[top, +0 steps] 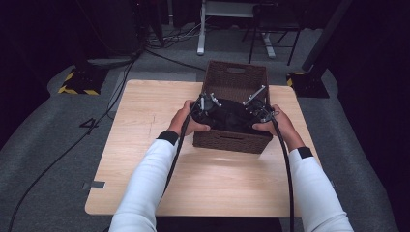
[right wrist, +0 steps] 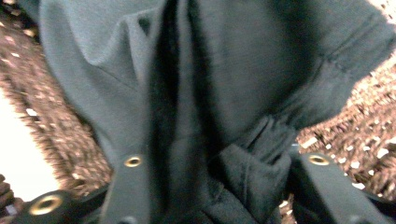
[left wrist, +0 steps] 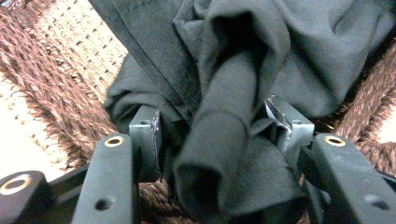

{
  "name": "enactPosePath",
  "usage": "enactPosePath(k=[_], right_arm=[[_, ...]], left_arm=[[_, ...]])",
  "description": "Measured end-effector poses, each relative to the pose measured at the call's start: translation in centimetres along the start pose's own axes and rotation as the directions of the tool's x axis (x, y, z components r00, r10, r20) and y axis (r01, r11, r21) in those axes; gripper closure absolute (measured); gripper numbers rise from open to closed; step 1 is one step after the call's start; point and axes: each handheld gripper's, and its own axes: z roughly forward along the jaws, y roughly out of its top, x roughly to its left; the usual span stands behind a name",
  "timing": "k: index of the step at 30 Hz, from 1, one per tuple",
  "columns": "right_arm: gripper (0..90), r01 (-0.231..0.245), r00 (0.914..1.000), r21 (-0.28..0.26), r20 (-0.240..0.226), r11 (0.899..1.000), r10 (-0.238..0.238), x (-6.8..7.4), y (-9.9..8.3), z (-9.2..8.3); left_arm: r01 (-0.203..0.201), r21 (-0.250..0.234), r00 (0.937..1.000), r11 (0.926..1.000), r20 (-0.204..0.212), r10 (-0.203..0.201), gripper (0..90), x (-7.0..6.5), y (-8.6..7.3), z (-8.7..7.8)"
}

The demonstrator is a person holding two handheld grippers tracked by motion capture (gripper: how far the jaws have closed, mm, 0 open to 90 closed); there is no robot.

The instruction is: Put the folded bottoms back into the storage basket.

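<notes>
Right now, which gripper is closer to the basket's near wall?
Left. The left gripper sits over the basket's near wall at its left end; the right gripper is farther in, both in the dark cloth.

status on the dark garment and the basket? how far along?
Done: the dark garment is bunched inside the wicker basket on the wooden table. In hand: the left hand-held gripper and the right hand-held gripper are both down in the basket with folds of cloth between their jaws; whether the pads grip it cannot be told. Left: probably letting go fully and pulling both clear of the basket.
</notes>
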Motion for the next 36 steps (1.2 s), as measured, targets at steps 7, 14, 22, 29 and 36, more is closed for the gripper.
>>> enactPosePath(k=[7, 14, 22, 29, 36], right_arm=[[45.9, 0.005, 0.9998, 0.019, 0.021, 1.0, -0.005, 0.2, 0.2, 0.0], [38.0, -0.015, 0.9985, -0.017, 0.052, 1.0, 0.016, 0.0, 0.0, -0.6], [29.0, -0.028, 0.9974, -0.084, 0.064, 0.996, 0.033, -0.3, -0.4, -1.7], [26.2, -0.035, 0.9972, -0.143, 0.061, 0.989, 0.044, -0.2, -1.0, -2.7], [24.7, -0.025, 0.9972, -0.205, 0.064, 0.978, 0.038, 0.2, -1.5, -3.9]], left_arm=[[0.039, -0.019, 0.9992, 0.9991, 0.008, -0.039, 40.0, 0.1, -0.1, -1.1], [0.04, -0.046, 0.9992, 0.9982, 0.011, -0.04, 29.3, 0.0, -0.1, -2.0], [0.039, -0.049, 0.9992, 0.998, 0.005, -0.039, 27.5, -0.1, -0.1, -1.9], [0.036, -0.079, 0.9991, 0.9962, -0.018, -0.038, 25.9, -0.1, -0.1, -2.6], [0.036, -0.117, 0.9988, 0.9924, -0.028, -0.04, 25.3, -0.3, -0.1, -3.7]])
